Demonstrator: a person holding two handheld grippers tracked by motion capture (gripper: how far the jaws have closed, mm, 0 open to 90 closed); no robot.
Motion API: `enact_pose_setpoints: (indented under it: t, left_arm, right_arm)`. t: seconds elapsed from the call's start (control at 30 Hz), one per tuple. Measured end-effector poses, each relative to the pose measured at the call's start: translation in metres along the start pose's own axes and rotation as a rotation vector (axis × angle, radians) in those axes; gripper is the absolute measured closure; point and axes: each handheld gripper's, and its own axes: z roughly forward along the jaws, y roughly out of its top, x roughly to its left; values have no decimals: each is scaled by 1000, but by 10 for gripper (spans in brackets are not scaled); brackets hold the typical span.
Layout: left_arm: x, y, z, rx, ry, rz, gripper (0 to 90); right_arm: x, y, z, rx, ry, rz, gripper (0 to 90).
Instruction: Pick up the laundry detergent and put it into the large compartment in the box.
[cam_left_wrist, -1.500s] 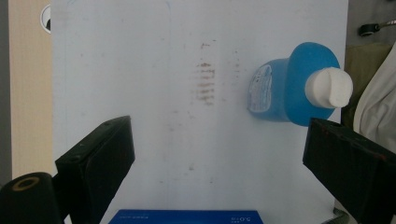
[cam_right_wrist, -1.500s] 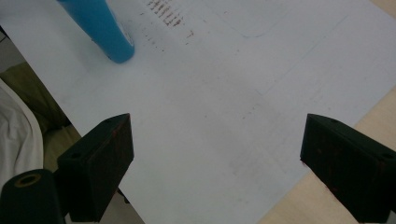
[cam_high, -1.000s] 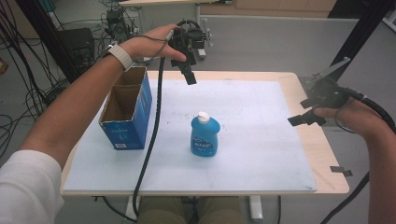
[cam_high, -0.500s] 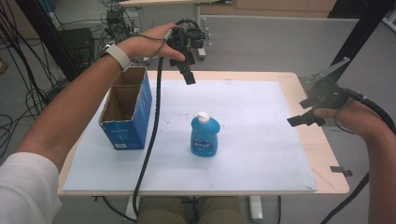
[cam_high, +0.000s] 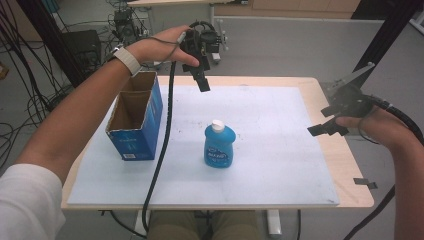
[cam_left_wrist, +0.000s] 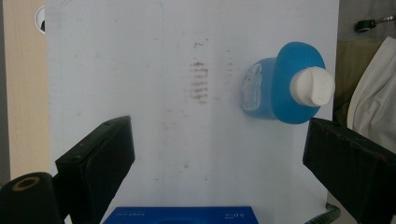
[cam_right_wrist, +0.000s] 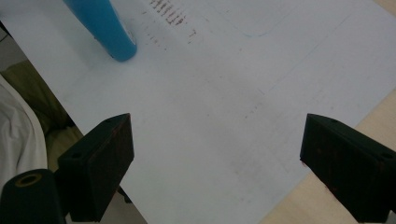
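1. The blue plastic bottle with a white cap (cam_high: 219, 146) stands upright near the middle of the white sheet-covered table (cam_high: 280, 150). The right gripper view cuts it off at the top edge, so there just its lower body (cam_right_wrist: 105, 25) is seen, without cap or label.
2. The label print on the bottle is too small to read from the high view. The left gripper view looks down on the cap (cam_left_wrist: 312, 86) and shows a pale label on the bottle's side.
3. The open blue cardboard box (cam_high: 134, 117) stands upright, well to the left of the bottle. Its inside is in shadow in the high view. The left gripper view shows a strip of its blue rim (cam_left_wrist: 180, 215), cut off at the bottom.
4. The left gripper (cam_high: 200, 75) hangs above the table's far edge, beyond the bottle, jaws apart and holding nothing.
5. The right gripper (cam_high: 330, 120) hovers at the table's right edge, well apart from the bottle, jaws wide apart and empty.
6. Faint brown smudges (cam_left_wrist: 200, 81) on the sheet just beside the bottle show clearly in both gripper views.
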Motion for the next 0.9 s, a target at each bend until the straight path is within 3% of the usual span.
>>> enact_pose_setpoints:
  t: [0.9]
  left_arm:
    - [-19,9,-5,6,-23,86,81]
  right_arm:
    - [0,-6,2,-2,7,4,97]
